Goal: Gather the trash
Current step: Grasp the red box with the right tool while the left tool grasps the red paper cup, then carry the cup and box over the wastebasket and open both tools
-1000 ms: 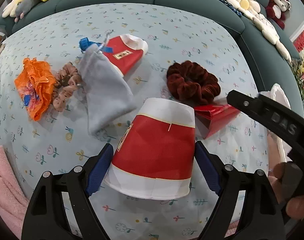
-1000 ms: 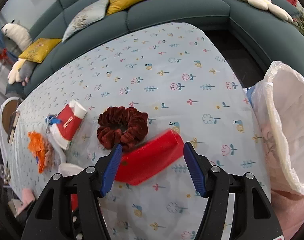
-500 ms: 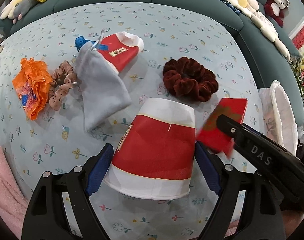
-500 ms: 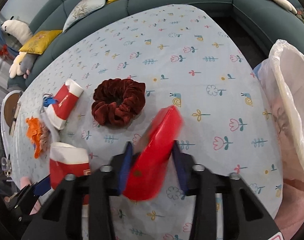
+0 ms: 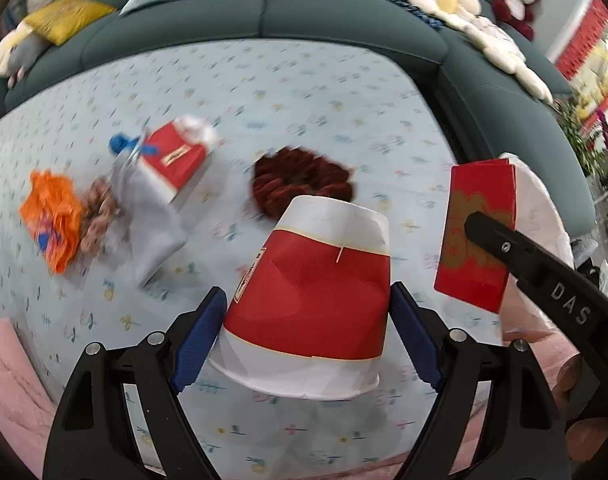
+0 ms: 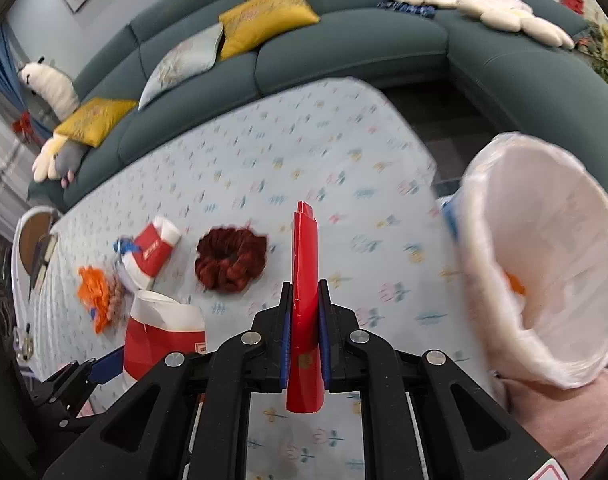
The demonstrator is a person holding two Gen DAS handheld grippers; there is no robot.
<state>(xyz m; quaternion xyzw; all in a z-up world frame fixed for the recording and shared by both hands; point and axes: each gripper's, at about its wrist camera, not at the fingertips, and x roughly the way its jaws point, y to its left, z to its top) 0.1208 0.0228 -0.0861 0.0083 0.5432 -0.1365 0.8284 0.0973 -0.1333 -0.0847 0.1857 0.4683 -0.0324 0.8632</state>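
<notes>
R gripper (image 6: 305,340) clamped flat red paper packet (image 6: 305,280), white-lined bin (image 6: 543,260) at frame right. L gripper (image 5: 304,332) clamped red-white paper cup (image 5: 315,292). Second cup (image 5: 176,156), orange wrapper (image 5: 52,216) left on table.

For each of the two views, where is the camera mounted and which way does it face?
Left wrist: on the left gripper, looking along its fingers across the table to the sofa; its jaws hold a cup; the right gripper's finger intrudes.
Right wrist: on the right gripper, clamping a red packet edge-on, bin bag at right.
Shared: cup, packet, scrunchie, sofa.
</notes>
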